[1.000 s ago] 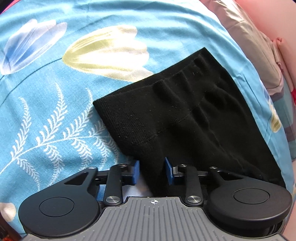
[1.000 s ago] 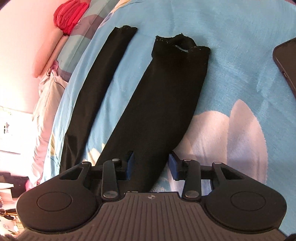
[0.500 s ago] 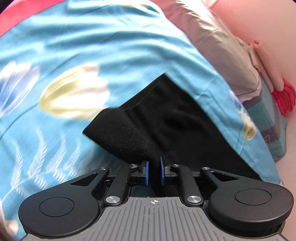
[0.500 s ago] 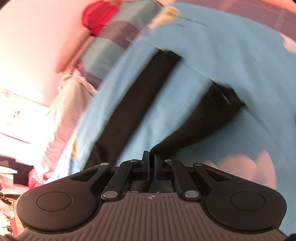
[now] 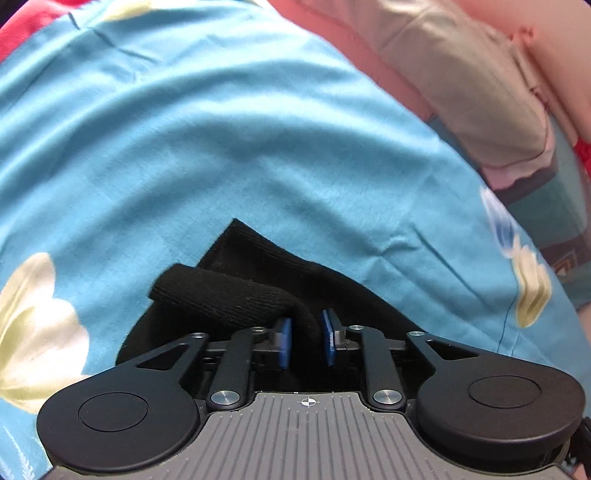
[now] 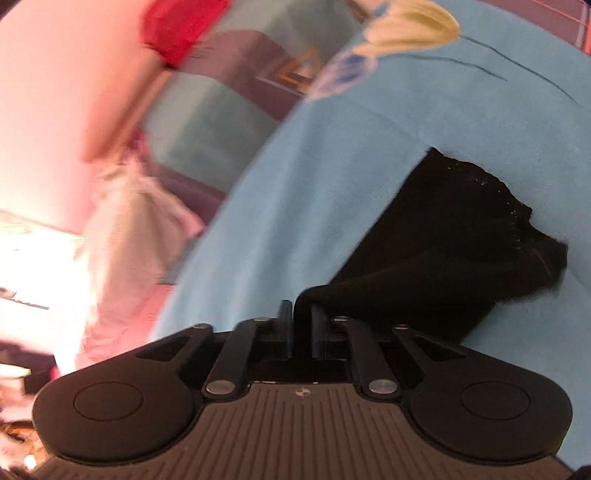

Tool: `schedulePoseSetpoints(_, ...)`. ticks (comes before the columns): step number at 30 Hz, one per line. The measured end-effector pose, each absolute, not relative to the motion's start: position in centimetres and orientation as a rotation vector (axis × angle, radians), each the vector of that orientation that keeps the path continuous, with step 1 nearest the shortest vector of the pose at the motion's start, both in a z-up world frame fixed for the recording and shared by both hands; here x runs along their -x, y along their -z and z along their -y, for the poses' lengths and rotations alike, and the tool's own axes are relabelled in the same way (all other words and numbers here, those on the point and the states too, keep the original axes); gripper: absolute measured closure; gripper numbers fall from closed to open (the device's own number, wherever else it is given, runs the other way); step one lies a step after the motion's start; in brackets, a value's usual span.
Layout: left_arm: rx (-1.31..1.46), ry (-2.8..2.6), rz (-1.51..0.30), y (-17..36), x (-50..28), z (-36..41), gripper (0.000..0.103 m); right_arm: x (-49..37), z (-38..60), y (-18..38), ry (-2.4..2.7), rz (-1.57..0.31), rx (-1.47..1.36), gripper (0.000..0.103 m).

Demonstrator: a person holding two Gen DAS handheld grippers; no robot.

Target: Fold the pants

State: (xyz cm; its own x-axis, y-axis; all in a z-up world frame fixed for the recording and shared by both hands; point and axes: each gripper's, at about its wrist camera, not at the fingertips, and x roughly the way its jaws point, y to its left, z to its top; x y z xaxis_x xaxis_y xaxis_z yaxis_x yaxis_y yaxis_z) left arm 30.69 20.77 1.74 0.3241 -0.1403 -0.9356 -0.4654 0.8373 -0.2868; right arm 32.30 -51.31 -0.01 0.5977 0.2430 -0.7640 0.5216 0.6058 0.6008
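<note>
The black knit pants [image 5: 255, 280] lie on a blue flowered bedsheet [image 5: 221, 147]. In the left wrist view my left gripper [image 5: 306, 341] has a roll of the waist end between its blue pads [image 5: 283, 341]; the pads stand a little apart with fabric between them. In the right wrist view my right gripper [image 6: 302, 325] is shut on a fold of a pant leg [image 6: 443, 251], which now lies over the other leg, cuffs together at the far end. This view is motion-blurred.
Pillows and bedding [image 5: 491, 103] lie along the bed's far edge against a pink wall. A red cloth [image 6: 181, 29] and patterned bedding [image 6: 236, 96] show beyond the sheet in the right wrist view. A bright room area [image 6: 33, 258] lies off the bed's left.
Both grippers closed on the pants and carried them across. The held leg now lies on the other leg; the waist edge has rolled over. The left pads have parted slightly since half a second ago.
</note>
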Motion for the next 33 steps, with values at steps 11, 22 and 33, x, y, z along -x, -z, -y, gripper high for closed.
schedulePoseSetpoints(11, 0.508, -0.328, -1.051, -4.8, -24.7, -20.9, 0.000, -20.6, 55.5, 0.0, 0.345, -0.707, -1.032, 0.041)
schedulePoseSetpoints(22, 0.530, -0.325, -1.162, -2.9, -20.3, -17.8, 0.000, -22.6, 54.2, 3.4, 0.307, -0.738, -1.064, 0.055)
schedulePoseSetpoints(33, 0.513, -0.382, -1.196, -3.3, -15.8, -17.6, 0.000, -23.8, 55.8, 2.2, 0.260, -0.723, -1.006, 0.096)
